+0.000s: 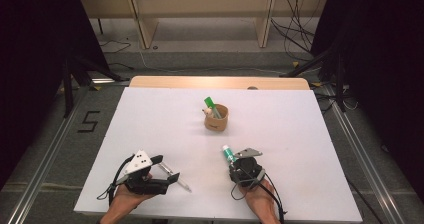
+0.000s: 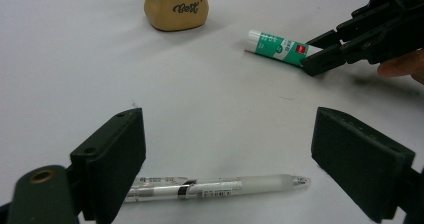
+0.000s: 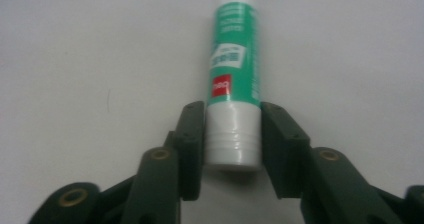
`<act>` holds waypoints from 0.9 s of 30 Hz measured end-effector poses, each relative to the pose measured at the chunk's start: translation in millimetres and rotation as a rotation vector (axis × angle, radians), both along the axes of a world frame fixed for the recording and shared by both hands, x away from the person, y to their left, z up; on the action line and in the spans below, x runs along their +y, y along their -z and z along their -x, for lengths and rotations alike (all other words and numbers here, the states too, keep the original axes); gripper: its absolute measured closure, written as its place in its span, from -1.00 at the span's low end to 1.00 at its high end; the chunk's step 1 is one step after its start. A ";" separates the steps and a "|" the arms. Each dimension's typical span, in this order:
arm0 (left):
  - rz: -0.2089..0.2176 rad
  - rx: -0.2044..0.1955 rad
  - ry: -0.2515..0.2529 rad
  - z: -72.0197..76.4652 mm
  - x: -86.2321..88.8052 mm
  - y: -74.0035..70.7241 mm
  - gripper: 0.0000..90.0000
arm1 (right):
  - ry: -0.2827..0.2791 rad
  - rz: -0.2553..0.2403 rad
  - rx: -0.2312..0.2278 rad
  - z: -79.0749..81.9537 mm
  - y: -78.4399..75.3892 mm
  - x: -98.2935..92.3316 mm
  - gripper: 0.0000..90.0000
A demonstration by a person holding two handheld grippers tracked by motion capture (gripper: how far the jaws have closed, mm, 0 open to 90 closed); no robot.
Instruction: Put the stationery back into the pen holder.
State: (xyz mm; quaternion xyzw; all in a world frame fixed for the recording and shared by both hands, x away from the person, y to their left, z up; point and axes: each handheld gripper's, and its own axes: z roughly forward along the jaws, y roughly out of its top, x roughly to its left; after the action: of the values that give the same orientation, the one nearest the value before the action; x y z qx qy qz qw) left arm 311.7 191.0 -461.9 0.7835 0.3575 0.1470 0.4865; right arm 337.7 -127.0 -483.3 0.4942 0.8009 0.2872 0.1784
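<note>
I am at a white table [image 1: 150, 134] with a two-jaw tool in each hand, low in the frame of the high view. My right gripper [image 3: 232, 134] is clamped around the white cap end of a green and white glue stick [image 3: 234, 74], which lies flat on the table, centre-right in the high view, its far end pointing toward a small tan cup [image 1: 216, 118] just above centre. That cup already holds a green marker and another slim item. My left gripper [image 2: 230, 159], lower left in the high view, stands spread wide over a clear plastic pen [image 2: 220, 186] lying on the table, touching nothing. By my reckoning the tidying is partly done: the glue stick is gripped but not yet lifted, and the pen waits its turn.
</note>
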 end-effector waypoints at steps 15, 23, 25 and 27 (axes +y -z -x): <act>0.000 0.002 -0.002 -0.7 1.3 0.2 -0.69 | -0.087 -0.031 -0.044 -1.4 -9.7 -10.1 0.47; -0.005 0.009 0.000 -1.5 1.6 1.3 -0.69 | -0.263 0.047 -0.193 6.6 -26.9 -10.9 0.46; -0.008 0.012 0.003 -1.9 1.3 1.6 -0.69 | -0.319 0.105 -0.239 10.7 -29.1 -8.8 0.46; -0.014 0.014 0.009 -2.4 1.1 1.7 -0.69 | -0.377 0.137 -0.282 13.7 -30.0 -6.3 0.46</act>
State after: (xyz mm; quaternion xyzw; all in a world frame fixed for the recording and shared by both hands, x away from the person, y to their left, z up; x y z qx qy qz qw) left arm 314.1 192.1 -463.6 0.7897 0.3563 0.1417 0.4789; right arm 324.0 -133.3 -453.4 0.2776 0.8638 0.3267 0.2646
